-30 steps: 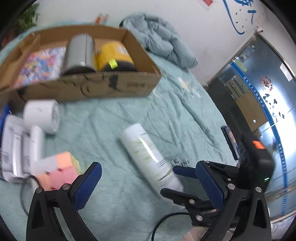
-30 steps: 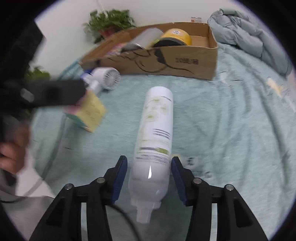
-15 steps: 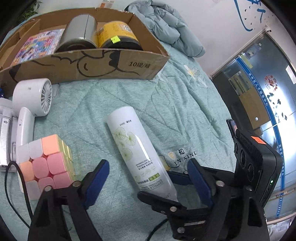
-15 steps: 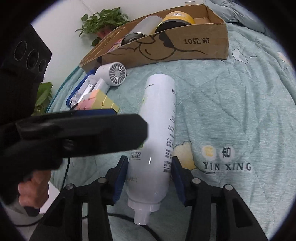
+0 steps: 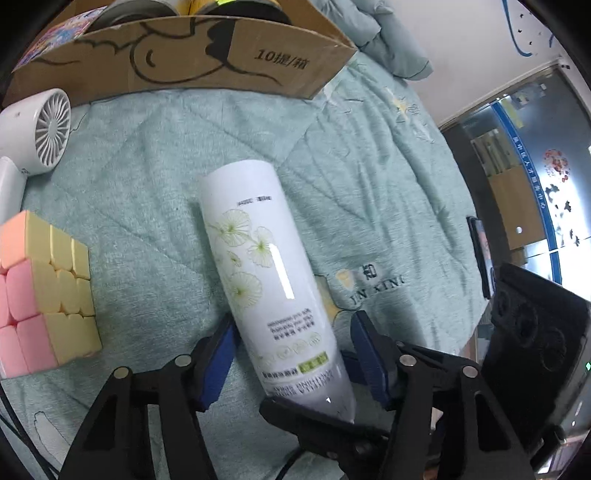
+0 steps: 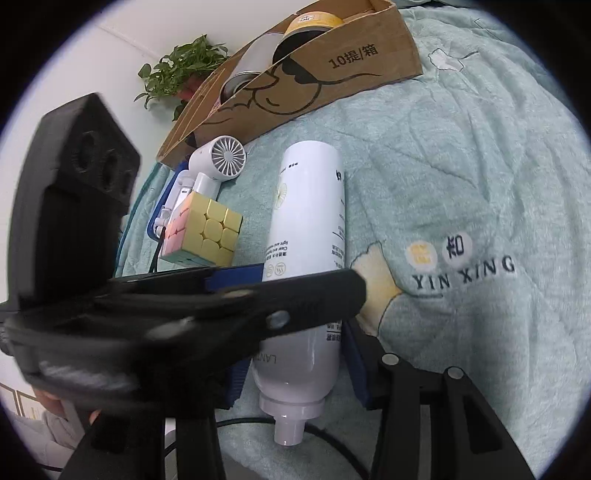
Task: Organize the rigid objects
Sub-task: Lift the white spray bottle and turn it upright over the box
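Note:
A white bottle with a green leaf print lies on the teal quilt, neck toward me. My left gripper straddles its lower body. Its jaws are closing, and a small gap still shows at the right pad. My right gripper is shut on the bottle just above the neck. One of its black fingers crosses under the bottle's end in the left wrist view. The left gripper's fingers cross over the bottle in the right wrist view.
An open cardboard box at the back holds a silver can and a yellow-lidded can. A pastel puzzle cube and a white hair dryer lie left of the bottle. A phone sits near the bed's right edge.
My left gripper came down over the bottle and its jaws narrowed around it. The right gripper rolled while staying on the bottle's neck end, and the left gripper now crosses its view.

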Tool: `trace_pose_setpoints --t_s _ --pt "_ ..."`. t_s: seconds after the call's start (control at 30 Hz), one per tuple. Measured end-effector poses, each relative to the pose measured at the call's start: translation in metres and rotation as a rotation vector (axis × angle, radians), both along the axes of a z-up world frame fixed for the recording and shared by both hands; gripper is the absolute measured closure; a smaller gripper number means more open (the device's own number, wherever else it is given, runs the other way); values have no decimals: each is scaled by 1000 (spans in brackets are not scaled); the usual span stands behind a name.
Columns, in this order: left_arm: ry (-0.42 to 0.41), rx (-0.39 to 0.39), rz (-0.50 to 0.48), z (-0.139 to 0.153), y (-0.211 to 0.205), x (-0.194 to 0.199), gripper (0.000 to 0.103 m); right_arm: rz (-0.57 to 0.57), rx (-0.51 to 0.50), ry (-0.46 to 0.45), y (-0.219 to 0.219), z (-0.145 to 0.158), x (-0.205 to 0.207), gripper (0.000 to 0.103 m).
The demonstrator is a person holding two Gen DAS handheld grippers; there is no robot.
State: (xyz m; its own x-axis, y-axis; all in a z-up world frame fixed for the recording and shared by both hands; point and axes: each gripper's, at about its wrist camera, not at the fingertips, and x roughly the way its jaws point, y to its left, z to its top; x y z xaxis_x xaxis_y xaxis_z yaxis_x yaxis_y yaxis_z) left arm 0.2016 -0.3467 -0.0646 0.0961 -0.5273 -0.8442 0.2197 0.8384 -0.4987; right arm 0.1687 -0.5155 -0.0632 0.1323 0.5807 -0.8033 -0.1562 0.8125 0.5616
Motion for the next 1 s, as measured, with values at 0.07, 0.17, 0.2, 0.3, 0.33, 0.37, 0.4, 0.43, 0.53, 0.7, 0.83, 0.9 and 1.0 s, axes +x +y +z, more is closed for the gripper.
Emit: trace_pose_setpoints --t_s 0.07,0.17,0.2,0.3,0.33,0.37,0.4,0.43,0.53,0.7,0.83,0.9,1.0 --pt "-4 14 2 0 0 0 49 -4 -12 -14 2 2 -4 58" --pt "-9 13 3 -2 2 0 54 -8 -39 -33 7 4 -6 58" --pt "-13 10 3 -1 3 1 55 -6 -48 -40 9 5 -6 58" --pt "-43 4 5 8 5 2 56 -12 -61 -76 14 8 -3 58" --pt "-57 0 7 13 8 2 56 -10 -65 -93 15 12 -2 58" --pt "-75 -5 10 19 9 3 56 -9 -65 -105 15 17 -1 58" --pt "-91 -9 10 25 10 4 56 -9 -67 -121 15 21 1 58" --pt "-108 -14 11 32 11 5 56 -7 -72 -145 16 27 2 58" --pt "-168 -21 15 57 14 12 57 -1 -93 -205 18 43 8 58" --pt "-248 -49 31 96 24 27 57 26 -128 -318 28 74 26 58" --pt "-321 -43 40 130 30 45 57 52 -146 -393 37 94 45 58" --pt "-360 -36 44 147 31 56 58 67 -153 -434 41 107 56 58" --pt "-413 -23 49 173 36 75 58 70 -163 -476 45 125 79 58"
